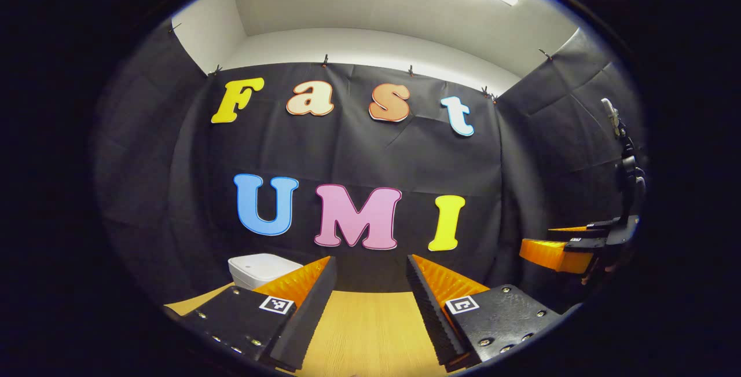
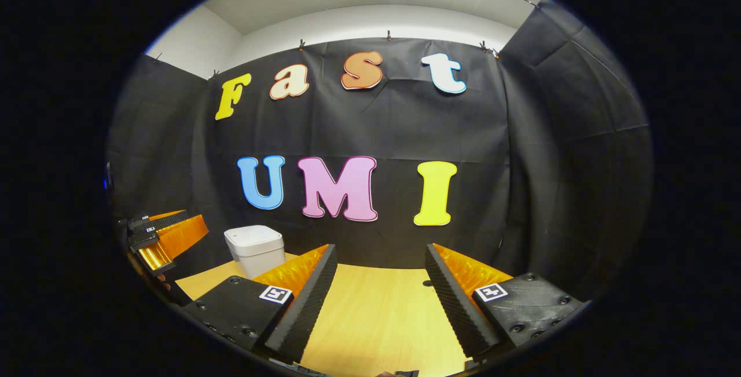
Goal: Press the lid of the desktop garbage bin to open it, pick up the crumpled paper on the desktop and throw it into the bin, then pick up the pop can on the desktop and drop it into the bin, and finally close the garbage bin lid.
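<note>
1. In the left gripper view, the left tool (image 1: pixel 370 261) stands with its two fingers spread wide apart, nothing between them, over the bare wooden desk (image 1: pixel 370 330).
2. The white garbage bin (image 1: pixel 260 268) sits on the desk at about 10 o'clock from the left tool, near the black cloth wall (image 1: pixel 359 145). Its lid lies flat and closed. The left finger (image 1: pixel 301 296) of the tool hides the bin's lower right part.
3. At about 3 o'clock in the same view, the right tool (image 1: pixel 558 244) hangs off the desk's edge, well apart from the left tool. Its fingers point toward the left, and a gap shows between them.
4. In the right gripper view, the right tool (image 2: pixel 379 252) is likewise spread wide, with only the wooden desk (image 2: pixel 376 319) seen between its fingers.
5. The garbage bin (image 2: pixel 256 248) stands at about 10 o'clock from the right tool, near the cloth wall (image 2: pixel 376 122), lid shut, just behind the tip of the left finger (image 2: pixel 307 296).
6. At 9 o'clock in this view, the left tool (image 2: pixel 168 238) is near the rim of the picture, beside the bin and apart from it, its fingers parted.
</note>
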A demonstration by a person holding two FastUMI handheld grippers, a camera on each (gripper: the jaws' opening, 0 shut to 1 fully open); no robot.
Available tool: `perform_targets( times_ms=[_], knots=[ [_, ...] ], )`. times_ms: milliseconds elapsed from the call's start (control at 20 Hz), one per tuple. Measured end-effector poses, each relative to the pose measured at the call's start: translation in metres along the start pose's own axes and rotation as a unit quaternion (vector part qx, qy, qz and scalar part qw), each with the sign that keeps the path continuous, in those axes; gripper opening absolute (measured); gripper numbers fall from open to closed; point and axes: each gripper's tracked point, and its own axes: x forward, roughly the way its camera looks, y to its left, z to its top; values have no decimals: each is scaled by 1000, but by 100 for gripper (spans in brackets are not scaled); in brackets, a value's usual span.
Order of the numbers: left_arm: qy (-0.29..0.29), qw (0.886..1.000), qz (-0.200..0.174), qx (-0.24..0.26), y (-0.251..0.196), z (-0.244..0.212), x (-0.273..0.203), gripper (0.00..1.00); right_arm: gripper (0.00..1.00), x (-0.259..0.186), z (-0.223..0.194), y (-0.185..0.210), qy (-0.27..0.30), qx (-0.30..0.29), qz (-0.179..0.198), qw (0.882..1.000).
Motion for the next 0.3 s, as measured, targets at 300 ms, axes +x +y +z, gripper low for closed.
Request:
perform_targets(
  times_ms=[300],
  knots=[
    [14, 1000, 15, -4, 35, 0, -5, 81, 99, -4, -1, 49, -1, -12, 29, 1000]
  ],
)
